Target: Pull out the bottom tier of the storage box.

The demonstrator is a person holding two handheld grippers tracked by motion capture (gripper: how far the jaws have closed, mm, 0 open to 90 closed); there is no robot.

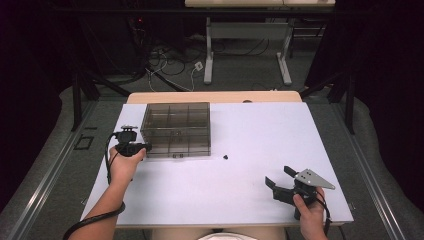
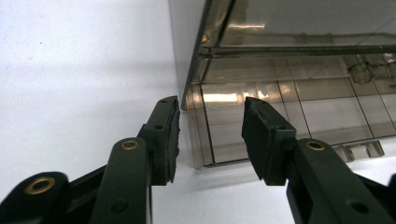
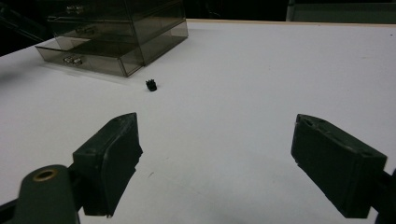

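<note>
My left gripper has its jaws apart, and between them I see the near left corner of the smoky clear organizer box. One jaw sits outside the box's left wall, over the bare table, and the other is in front of the box's front face; I cannot tell whether either pad touches the plastic. In the high view the left gripper sits right at the box's front left corner, with my left hand behind it. The box is divided into compartments, and its lid looks shut. I can read no label or writing on it.

My right gripper has its jaws spread wide with nothing between them but white table. In the high view the right gripper hovers near the table's front right, well apart from the box. A small black toothed part, like a tiny gear, lies on the table just in front of the box's front right corner, far ahead of the right jaws and to their left.
</note>
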